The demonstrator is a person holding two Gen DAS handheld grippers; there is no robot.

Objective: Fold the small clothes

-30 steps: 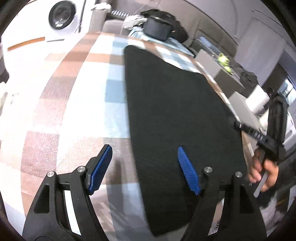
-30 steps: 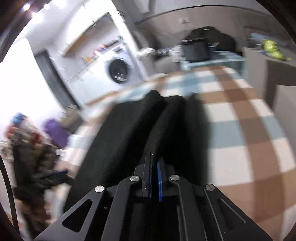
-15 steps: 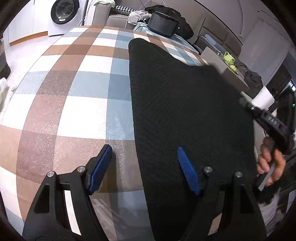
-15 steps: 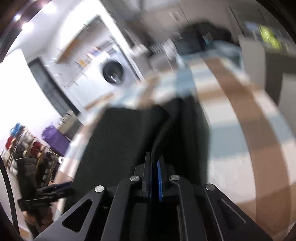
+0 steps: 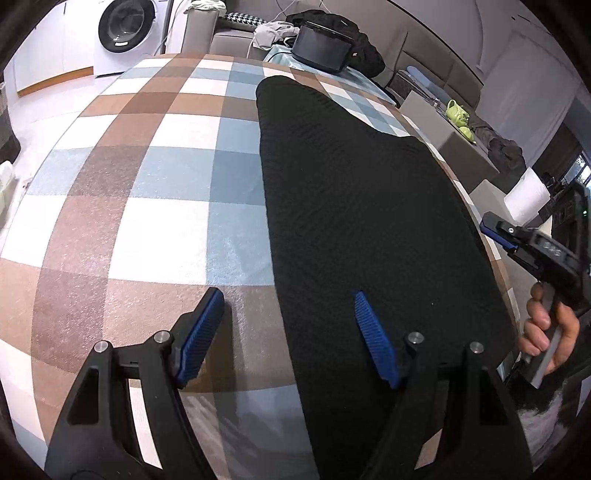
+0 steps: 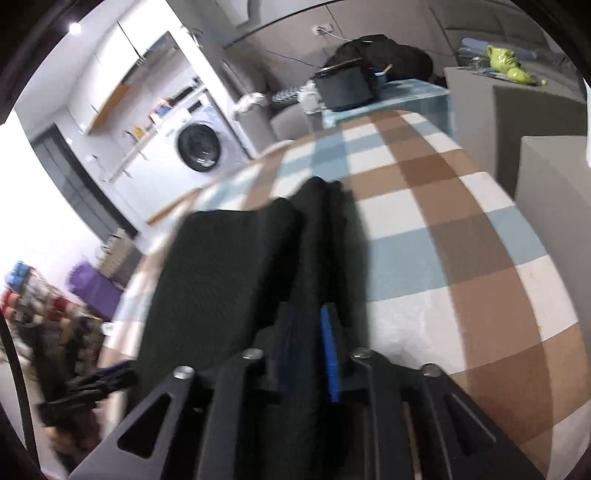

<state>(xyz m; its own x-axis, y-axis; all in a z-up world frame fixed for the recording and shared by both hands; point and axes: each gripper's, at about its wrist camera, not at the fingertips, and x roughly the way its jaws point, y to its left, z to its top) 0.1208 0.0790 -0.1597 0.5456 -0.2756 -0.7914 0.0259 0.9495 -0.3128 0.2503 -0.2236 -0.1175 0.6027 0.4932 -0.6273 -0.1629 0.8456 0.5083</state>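
A black knit garment (image 5: 362, 206) lies flat and long on the checked table cover (image 5: 155, 192). My left gripper (image 5: 288, 332) is open and empty, low over the garment's near left edge, one finger over the cover and one over the cloth. In the right wrist view my right gripper (image 6: 310, 347) has its blue pads slightly apart with a fold of the black garment (image 6: 229, 266) between them. The right gripper also shows in the left wrist view (image 5: 502, 236) at the garment's right edge, held by a hand.
A washing machine (image 5: 122, 26) stands beyond the table's far left. A black bag and box (image 5: 325, 37) sit at the far end. Grey boxes (image 5: 454, 147) with a green object and a paper roll (image 5: 524, 199) stand to the right.
The right gripper's pads have parted slightly around the cloth fold; they were pressed shut before. The garment's right side has settled flatter. My left gripper stays open in place.
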